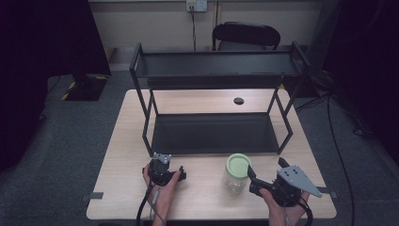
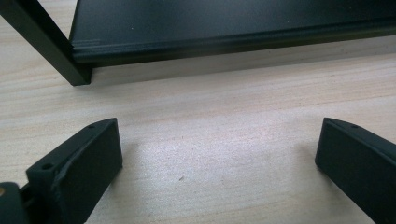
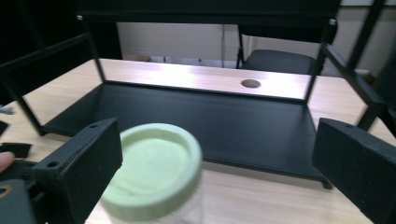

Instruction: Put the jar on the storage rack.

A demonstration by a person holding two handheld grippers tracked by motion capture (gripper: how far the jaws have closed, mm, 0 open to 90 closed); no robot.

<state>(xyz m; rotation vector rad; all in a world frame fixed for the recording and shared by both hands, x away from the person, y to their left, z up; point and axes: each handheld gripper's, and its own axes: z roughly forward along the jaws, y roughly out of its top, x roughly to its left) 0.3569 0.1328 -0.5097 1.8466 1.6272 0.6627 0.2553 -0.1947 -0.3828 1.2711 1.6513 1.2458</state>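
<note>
your right gripper (image 1: 256,175) sits at the front right of the table (image 1: 122,155), its jaws spread wide apart and holding nothing. the jar (image 1: 237,173), clear glass with a pale green lid (image 1: 239,164), stands upright on the table just in front of the black shelf (image 1: 214,133), a little right of centre. in the right gripper view the jar (image 3: 156,186) rises between your jaws, close against the left one, with a broad gap to the right one; whether that left jaw touches the glass can't be told. from above, the tip of one jaw is right beside the jar's right side.

your left gripper (image 1: 162,168) rests at the front of the table, left of centre, well apart from the jar. its jaws are also spread wide, with only bare wood between them in the left gripper view. ahead of it there you see the front left leg (image 2: 51,46) of the shelf and the edge of its lower tray (image 2: 224,39) close to the tabletop.

the shelf has two levels, both bare, and stands across the middle of the table. a round hole (image 1: 238,100) in the tabletop lies behind it, and a dark chair (image 1: 244,35) stands past the far edge.
</note>
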